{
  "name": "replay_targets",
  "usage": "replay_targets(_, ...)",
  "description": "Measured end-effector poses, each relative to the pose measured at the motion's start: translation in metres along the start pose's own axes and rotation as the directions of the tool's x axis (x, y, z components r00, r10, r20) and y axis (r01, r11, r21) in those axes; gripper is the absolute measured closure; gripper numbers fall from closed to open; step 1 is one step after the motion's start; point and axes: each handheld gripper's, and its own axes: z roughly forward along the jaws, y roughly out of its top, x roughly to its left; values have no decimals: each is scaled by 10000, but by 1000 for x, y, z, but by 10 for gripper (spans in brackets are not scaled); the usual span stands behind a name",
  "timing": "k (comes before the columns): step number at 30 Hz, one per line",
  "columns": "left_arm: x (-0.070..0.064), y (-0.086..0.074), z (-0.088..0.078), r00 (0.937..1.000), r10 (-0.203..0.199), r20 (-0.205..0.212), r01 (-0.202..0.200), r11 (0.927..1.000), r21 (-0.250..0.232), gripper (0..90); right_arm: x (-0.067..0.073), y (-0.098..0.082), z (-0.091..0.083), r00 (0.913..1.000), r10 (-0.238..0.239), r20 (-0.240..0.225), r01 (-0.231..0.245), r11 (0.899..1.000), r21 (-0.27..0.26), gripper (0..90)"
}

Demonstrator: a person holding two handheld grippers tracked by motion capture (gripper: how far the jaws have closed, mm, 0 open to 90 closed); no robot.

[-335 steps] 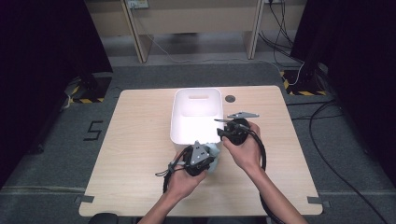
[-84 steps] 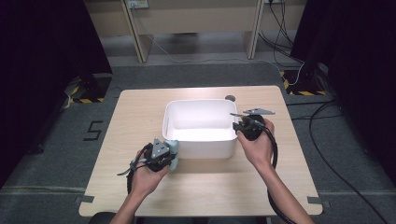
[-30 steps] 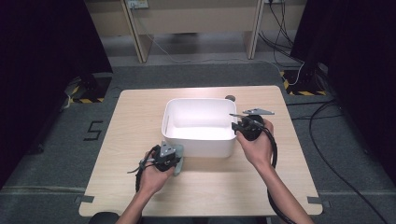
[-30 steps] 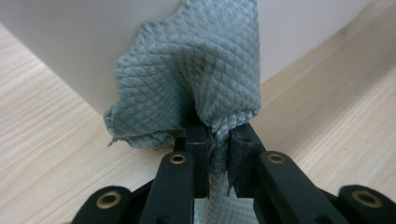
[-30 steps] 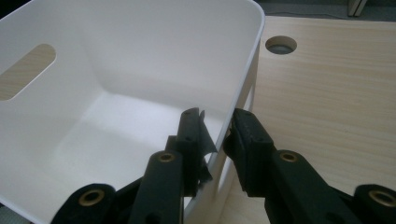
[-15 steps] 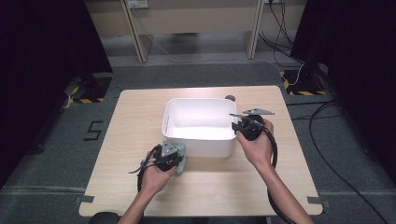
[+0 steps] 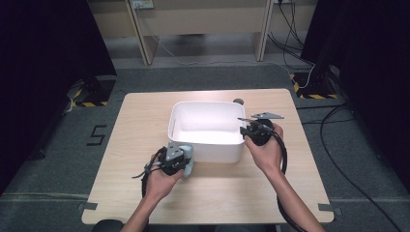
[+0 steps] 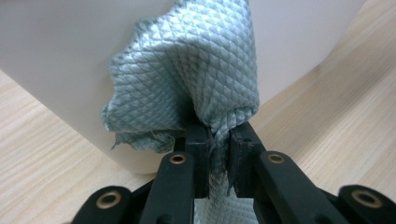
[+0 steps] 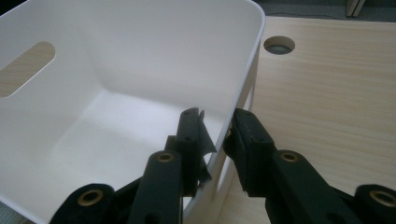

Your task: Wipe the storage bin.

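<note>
A black "5" marks the floor.

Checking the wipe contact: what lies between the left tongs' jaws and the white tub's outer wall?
The grey cloth: pinched in the left tongs, it bunches against the white tub wall, as the left gripper view shows.

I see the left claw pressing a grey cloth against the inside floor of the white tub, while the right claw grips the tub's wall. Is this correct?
Not quite. The left claw holds the grey cloth against the outside wall of the white tub, not its inside floor; the left gripper view shows this. The right claw does grip the tub's wall.
</note>
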Motion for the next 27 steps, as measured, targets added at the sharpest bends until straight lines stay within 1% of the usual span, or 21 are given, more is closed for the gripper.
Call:
replay_targets(6, -1, 6, -5, 10000, -7, -28, 6, 9998, -191, 805, 0, 0, 0, 10000, 1, 2, -1, 10000, -11, 736)
replay_targets(11, -2, 9, -8, 10000, 44, -27, -45, 9997, -257, 805, 0, 0, 0, 10000, -10, 13, 10, 10000, -14, 736)
replay_targets(19, -3, 12, -7, 9999, 89, -62, -90, 9997, -210, 805, 1, 0, 0, 10000, 1, 9, -1, 10000, 12, 736)
replay_targets(27, -6, 14, -6, 9999, 152, -11, -153, 9997, -206, 805, 0, 0, 0, 10000, 6, 9, -6, 10000, 2, 735)
